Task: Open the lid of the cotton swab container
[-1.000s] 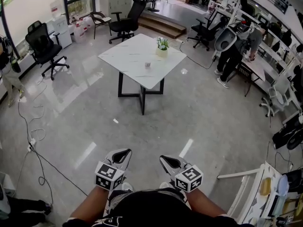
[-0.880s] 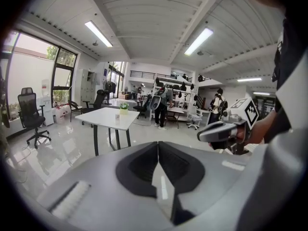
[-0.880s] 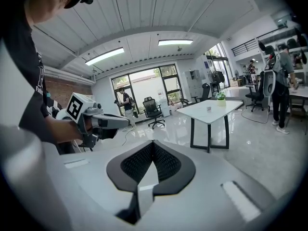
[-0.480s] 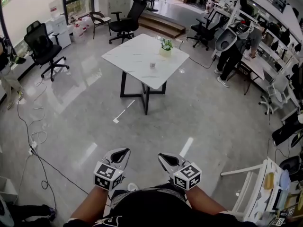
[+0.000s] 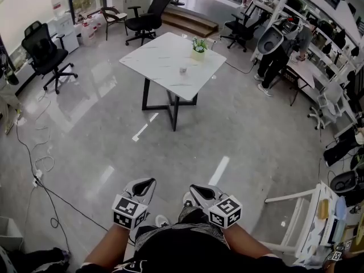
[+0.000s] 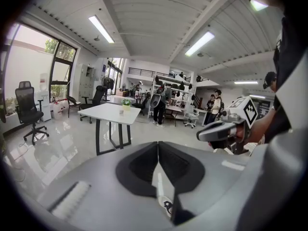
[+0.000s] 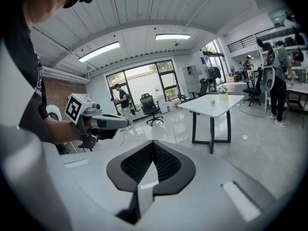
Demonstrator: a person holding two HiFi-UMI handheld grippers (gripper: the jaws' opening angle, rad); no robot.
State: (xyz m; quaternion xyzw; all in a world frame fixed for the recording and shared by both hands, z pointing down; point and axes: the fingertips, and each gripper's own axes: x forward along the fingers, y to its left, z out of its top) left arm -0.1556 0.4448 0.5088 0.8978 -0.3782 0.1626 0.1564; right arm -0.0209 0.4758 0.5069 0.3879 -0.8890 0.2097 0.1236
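At six o'clock, left gripper (image 5: 150, 182) and right gripper (image 5: 194, 190) show jaws together, empty; at twelve, a small container (image 5: 183, 70) sits on the table (image 5: 152, 61).

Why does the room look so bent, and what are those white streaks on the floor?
Head view: wide lens bows the room; the glossy floor mirrors ceiling lights as streaks. Left gripper view: fisheye, black rounded corners, curved ceiling. Right gripper view: likewise, windows washed out.
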